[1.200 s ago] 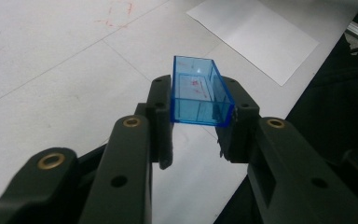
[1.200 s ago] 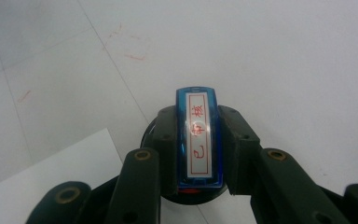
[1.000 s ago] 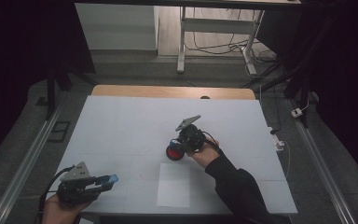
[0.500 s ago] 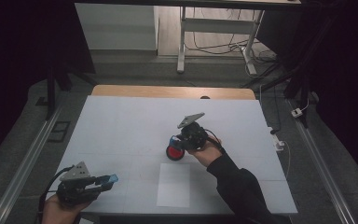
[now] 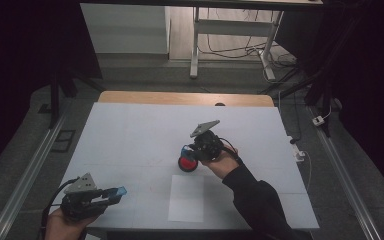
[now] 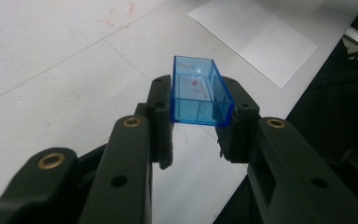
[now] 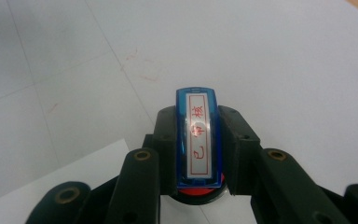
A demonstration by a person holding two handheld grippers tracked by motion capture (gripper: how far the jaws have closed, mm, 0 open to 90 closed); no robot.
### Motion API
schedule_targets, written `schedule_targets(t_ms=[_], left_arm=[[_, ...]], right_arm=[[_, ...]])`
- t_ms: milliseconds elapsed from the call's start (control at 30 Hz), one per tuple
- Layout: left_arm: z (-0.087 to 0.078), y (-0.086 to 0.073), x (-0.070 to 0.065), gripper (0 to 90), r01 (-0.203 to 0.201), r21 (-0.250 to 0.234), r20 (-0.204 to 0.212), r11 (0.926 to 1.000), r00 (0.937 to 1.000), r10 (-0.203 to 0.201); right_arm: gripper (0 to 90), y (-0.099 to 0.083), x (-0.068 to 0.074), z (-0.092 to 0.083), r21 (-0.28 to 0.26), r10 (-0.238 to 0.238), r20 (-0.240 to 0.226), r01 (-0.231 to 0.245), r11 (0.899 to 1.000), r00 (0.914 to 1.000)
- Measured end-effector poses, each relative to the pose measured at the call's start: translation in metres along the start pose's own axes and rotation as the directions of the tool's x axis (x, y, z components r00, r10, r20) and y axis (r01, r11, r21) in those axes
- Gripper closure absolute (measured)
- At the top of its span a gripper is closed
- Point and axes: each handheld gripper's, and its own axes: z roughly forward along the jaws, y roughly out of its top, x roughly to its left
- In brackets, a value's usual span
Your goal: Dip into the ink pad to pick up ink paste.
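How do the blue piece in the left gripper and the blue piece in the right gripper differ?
The blue cap in the left gripper is a hollow, see-through shell with no label; the stamp in the right gripper is solid, with a white label of red characters and a red base. The cap hangs near the table edge; the stamp sits mid-table. Both are blue and clamped.

Lab-like workroom, white table (image 5: 130, 135), floor cables (image 5: 230, 50), metal rails (image 5: 25, 180)

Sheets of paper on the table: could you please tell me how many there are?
1. A single white sheet of paper lies flat near the table's front edge, between the two grippers. Nothing seems to be hidden beneath it, though I cannot be sure.
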Motion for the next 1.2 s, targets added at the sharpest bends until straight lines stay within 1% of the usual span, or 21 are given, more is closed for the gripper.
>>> schedule_targets(t_ms=[233,633,700,733,933,967,1067,1167,1200], left_arm=[[0.000,0.000,0.000,69.0,0.000,0.000,0.000,1.0000,1.0000,0.000],[0.000,0.000,0.000,69.0,-0.001,0.001,0.000,1.0000,1.0000,0.001],[0.000,0.000,0.000,69.0,-0.001,0.001,-0.001,1.0000,1.0000,0.001],[0.000,0.000,0.000,69.0,-0.001,0.001,0.000,1.0000,1.0000,0.001],[0.000,0.000,0.000,69.0,-0.002,0.001,-0.001,1.0000,1.0000,0.002],[0.000,0.000,0.000,69.0,-0.002,0.001,0.000,1.0000,1.0000,0.002],[0.000,0.000,0.000,69.0,-0.002,0.003,-0.002,1.0000,1.0000,0.002],[0.000,0.000,0.000,69.0,-0.003,0.004,-0.003,1.0000,1.0000,0.003],[0.000,0.000,0.000,69.0,-0.003,0.004,-0.003,1.0000,1.0000,0.003]], right_arm=[[70.0,-0.002,0.002,0.008,0.023,-0.001,-0.013,0.002,1.000,0.9999],[70.0,-0.006,0.003,0.019,0.057,-0.016,-0.018,0.017,0.998,0.9997],[70.0,-0.007,0.004,0.020,0.065,-0.019,-0.015,0.020,0.998,0.9997],[70.0,-0.007,0.003,0.021,0.065,-0.028,-0.014,0.029,0.997,0.9995],[70.0,-0.009,0.003,0.024,0.074,-0.037,-0.007,0.037,0.997,0.9993],[70.0,-0.009,0.003,0.024,0.074,-0.030,-0.008,0.031,0.997,0.9995],[70.2,-0.009,0.002,0.024,0.072,-0.034,-0.010,0.035,0.997,0.9994],[70.3,-0.010,0.003,0.024,0.073,-0.016,-0.012,0.017,0.997,0.9998],[70.4,-0.010,0.003,0.024,0.072,-0.019,-0.012,0.019,0.997,0.9998]])
